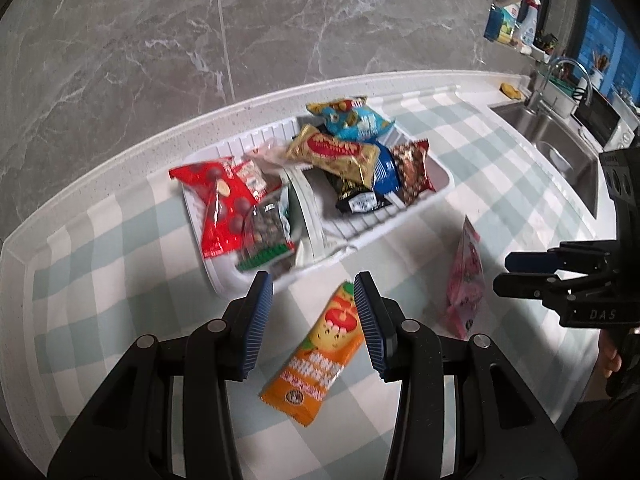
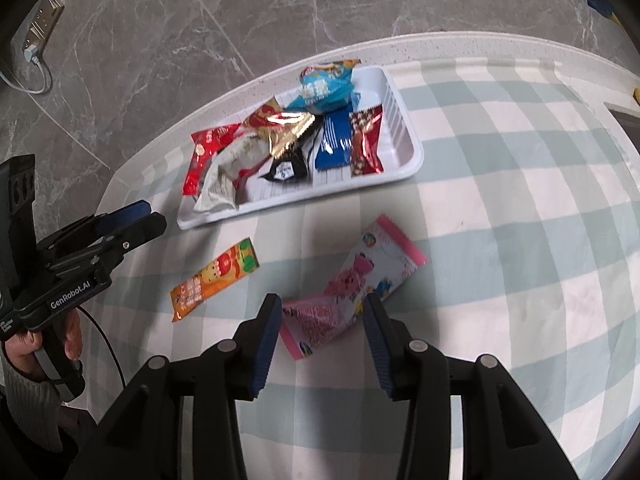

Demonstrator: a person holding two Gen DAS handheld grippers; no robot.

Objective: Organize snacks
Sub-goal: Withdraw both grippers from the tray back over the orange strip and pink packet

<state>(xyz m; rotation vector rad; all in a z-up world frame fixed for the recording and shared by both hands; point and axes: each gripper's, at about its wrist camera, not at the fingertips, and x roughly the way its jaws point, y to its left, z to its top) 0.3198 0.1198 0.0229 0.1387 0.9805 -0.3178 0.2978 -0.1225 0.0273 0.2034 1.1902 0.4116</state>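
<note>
left gripper [image 1: 314, 322]: lower centre of the left wrist view, jaws apart and grasping nothing; the upper end of the orange snack bar [image 1: 316, 356] shows in the gap, pads clear of it.
right gripper [image 2: 322, 344]: lower centre of the right wrist view, jaws released, empty; the pink snack pack [image 2: 344, 292] lies in the gap, lower end between the blue pads [image 2: 266, 346], whether a pad touches the wrapper cannot be told.
orange snack bar: flat on the checked tablecloth [image 1: 120, 240], just in front of the white tray [image 1: 444, 190], outside it.
pink snack pack: on the cloth, right of the orange bar, also outside the tray.
white tray: holds a heap of wrapped snacks; red bag [image 1: 218, 204] at its left end, gold pack [image 1: 334, 156] and light blue bag [image 1: 352, 118] towards the back, blue pack [image 2: 332, 140] and brown-red pack [image 1: 414, 172] at the right.
left wrist view only: steel sink [image 1: 556, 148] with tap [image 1: 560, 76] at upper right, bottles on a ledge [image 1: 516, 20] above it, the right gripper seen from the side at the right edge, and a clear bag of dark round sweets [image 1: 268, 236] by the red bag.
right wrist view only: wall socket with cable [image 2: 40, 32] at upper left, and a hand [image 2: 44, 344] in a grey sleeve at lower left holding the left gripper's handle.
both views: grey marble wall [image 2: 320, 0] behind the white counter edge [image 1: 200, 124].
</note>
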